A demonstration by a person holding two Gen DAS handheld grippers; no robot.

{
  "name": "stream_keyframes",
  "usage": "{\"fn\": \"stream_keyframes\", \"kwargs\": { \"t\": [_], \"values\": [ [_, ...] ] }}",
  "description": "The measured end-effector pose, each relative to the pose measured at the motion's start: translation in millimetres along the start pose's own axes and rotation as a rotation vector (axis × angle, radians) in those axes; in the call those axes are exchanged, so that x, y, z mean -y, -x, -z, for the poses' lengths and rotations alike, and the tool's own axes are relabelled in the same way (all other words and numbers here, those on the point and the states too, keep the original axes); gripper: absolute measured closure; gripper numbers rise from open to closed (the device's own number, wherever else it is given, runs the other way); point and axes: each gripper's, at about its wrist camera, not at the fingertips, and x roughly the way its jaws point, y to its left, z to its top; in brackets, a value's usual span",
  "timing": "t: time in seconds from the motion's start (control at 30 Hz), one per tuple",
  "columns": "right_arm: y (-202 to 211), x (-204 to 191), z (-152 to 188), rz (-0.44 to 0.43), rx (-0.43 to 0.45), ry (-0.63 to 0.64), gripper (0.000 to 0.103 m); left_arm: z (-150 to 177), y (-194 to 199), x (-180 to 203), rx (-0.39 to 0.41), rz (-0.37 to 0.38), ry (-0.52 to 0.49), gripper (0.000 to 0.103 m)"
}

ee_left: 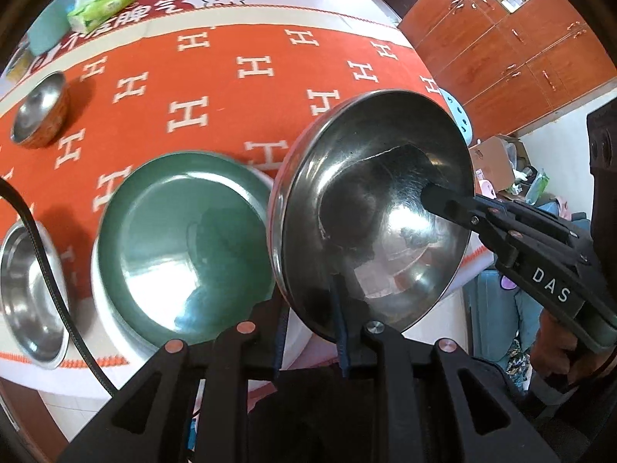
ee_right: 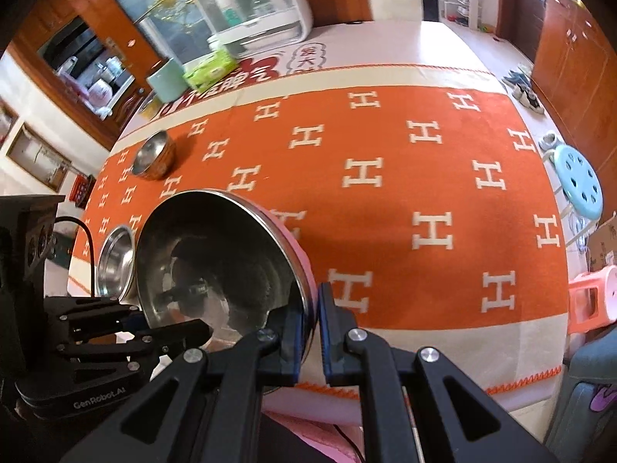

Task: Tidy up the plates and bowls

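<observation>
A large steel bowl with a pink outside (ee_left: pixel 370 208) (ee_right: pixel 216 258) is held tilted above the table's near edge. My left gripper (ee_left: pixel 312 332) is shut on its near rim. My right gripper (ee_right: pixel 310 332) is shut on the rim from the other side; it shows in the left wrist view (ee_left: pixel 443 200) with a finger inside the bowl. The left gripper shows in the right wrist view (ee_right: pixel 193 332). A green plate (ee_left: pixel 185 243) lies below on a white plate. A steel dish (ee_left: pixel 31 301) (ee_right: pixel 113 262) lies at left. A small steel bowl (ee_left: pixel 40 110) (ee_right: pixel 154 154) stands farther back.
The orange H-patterned tablecloth (ee_right: pixel 385 193) covers the table. A tissue pack (ee_right: pixel 210 67), a green cup (ee_right: pixel 166 81) and a white appliance (ee_right: pixel 254 4) stand at the far end. A blue stool (ee_right: pixel 578 181) and a pink stool (ee_right: pixel 594 297) stand to the right.
</observation>
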Motion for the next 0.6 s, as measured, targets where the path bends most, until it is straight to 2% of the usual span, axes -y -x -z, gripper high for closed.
{"fn": "stream_keyframes", "kwargs": {
  "t": [0.2,0.6],
  "values": [
    [0,-41,8,-0.011,0.009,0.052,0.095,25,21,-29,0.019,0.002,0.037,0.083],
    [-5,-120,11,-0.033,0.036,0.131,0.095,57,71,-93,0.108,-0.031,0.075,0.083]
  ]
}}
